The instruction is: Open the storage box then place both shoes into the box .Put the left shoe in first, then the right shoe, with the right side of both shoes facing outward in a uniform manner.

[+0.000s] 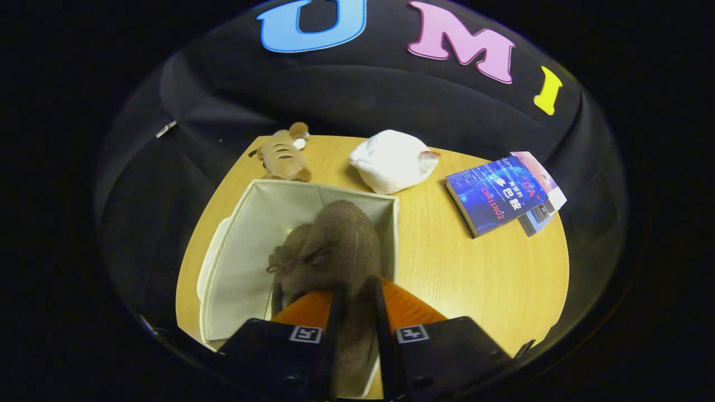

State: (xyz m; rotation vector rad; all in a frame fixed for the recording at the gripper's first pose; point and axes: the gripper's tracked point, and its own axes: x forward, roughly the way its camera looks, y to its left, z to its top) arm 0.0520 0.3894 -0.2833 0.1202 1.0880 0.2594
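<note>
A brown felt shoe (pixel 335 245) with a bow on its upper hangs over the open cream storage box (pixel 246 262), toe pointing away from me and into the box along its right wall. My gripper (pixel 357 293) is shut on the shoe's heel end, with both fingers pressing on the material between them. The box stands on the wooden table just ahead of the fingers, lid off. Its left half shows bare lining. I cannot tell whether another shoe lies under the held one.
Beyond the box lie a brown striped plush toy (pixel 285 153) and a white soft bundle (pixel 391 159). To the right of the box are a blue book (pixel 494 192) and a smaller booklet. The cream lid (pixel 209 262) sits against the box's left side.
</note>
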